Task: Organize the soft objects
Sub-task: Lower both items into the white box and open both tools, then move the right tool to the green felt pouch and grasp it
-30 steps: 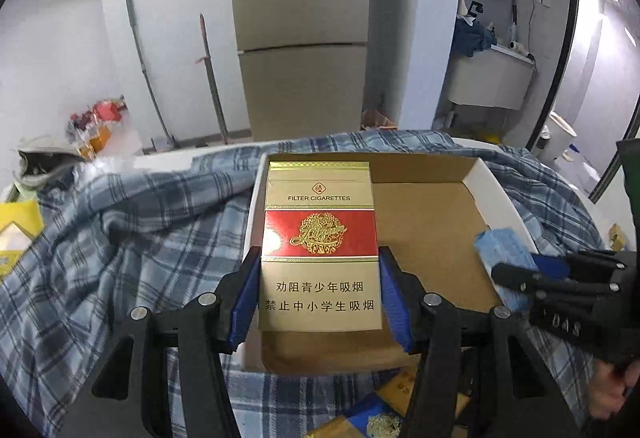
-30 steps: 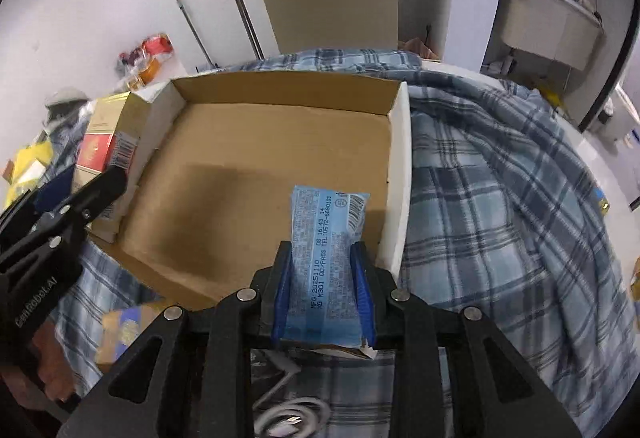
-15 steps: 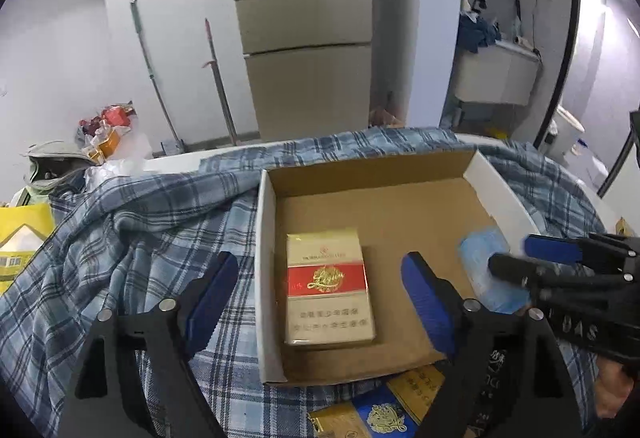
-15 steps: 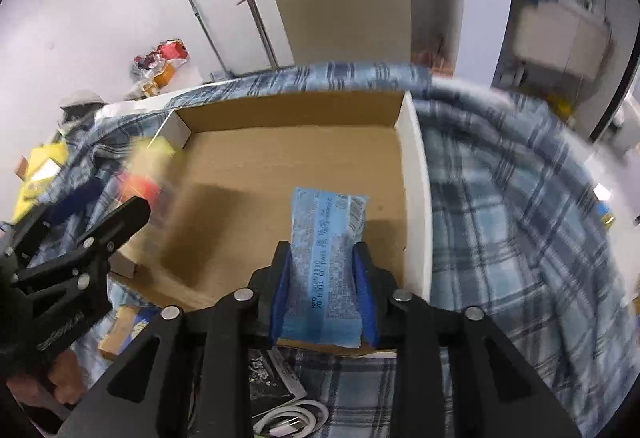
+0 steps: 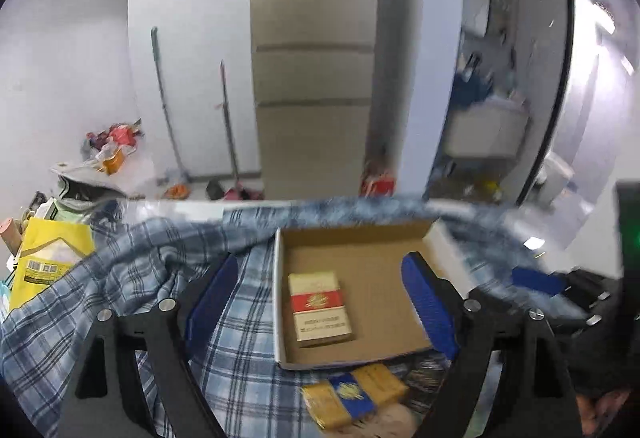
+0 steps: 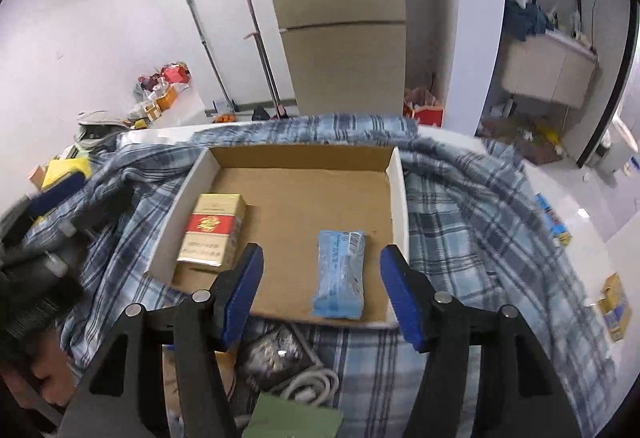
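Note:
A shallow cardboard box rests on a blue plaid cloth. Inside it, at the left, lies a gold and red cigarette pack. A light blue soft packet lies flat at the box's front right. My left gripper hangs open above the box with nothing between its fingers. My right gripper is above the box's front edge, its jaws opening, the blue packet lying below and free of the pads. The right gripper also shows, blurred, at the left wrist view's right edge.
A gold and blue pack lies on the cloth in front of the box. A white cable and a dark pouch lie by the front edge. More small packs sit at the right. A yellow bag lies far left.
Both grippers let go and rose. The cigarette pack left the left gripper and now lies in the box. The blue packet left the right gripper and lies flat in the box.

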`<state>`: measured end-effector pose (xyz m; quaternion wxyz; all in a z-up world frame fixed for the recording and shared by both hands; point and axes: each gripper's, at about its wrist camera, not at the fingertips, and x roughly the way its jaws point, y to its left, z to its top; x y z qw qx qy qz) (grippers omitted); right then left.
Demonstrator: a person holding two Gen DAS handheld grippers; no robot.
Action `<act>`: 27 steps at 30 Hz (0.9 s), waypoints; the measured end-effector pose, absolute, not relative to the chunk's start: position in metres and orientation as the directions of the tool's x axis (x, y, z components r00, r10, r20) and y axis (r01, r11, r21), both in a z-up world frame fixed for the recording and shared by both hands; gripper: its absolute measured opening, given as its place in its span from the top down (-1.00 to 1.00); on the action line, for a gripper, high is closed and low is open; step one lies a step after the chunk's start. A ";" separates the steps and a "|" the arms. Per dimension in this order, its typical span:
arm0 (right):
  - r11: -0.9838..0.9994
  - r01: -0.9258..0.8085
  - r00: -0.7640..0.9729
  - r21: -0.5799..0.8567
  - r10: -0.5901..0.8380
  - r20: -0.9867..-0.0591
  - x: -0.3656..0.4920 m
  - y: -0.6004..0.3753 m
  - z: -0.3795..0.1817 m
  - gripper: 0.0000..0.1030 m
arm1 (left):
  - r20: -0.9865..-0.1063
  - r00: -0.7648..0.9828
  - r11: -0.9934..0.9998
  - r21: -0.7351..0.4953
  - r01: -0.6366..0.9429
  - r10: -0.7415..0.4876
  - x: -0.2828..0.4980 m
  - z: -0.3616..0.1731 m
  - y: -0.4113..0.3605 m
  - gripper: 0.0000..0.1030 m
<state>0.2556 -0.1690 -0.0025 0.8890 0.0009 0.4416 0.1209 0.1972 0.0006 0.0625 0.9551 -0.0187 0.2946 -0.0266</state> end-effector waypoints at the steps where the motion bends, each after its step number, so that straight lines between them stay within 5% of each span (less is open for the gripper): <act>1: 0.972 -0.219 0.600 0.082 0.200 -0.775 0.247 -0.167 0.004 -0.17 | -0.545 0.836 0.998 -0.039 0.049 -0.062 0.187 0.070 -0.001 -0.67; 11: 0.967 -0.235 0.710 0.094 0.237 -0.663 0.149 -0.174 0.059 -0.17 | -0.414 0.906 0.994 0.015 0.104 -0.089 0.067 0.110 -0.009 -0.67; 27: 0.945 -0.227 0.583 0.237 0.327 -0.744 0.124 -0.181 -0.019 -0.17 | -0.556 0.825 0.994 -0.032 0.101 -0.102 0.048 0.018 0.006 -0.67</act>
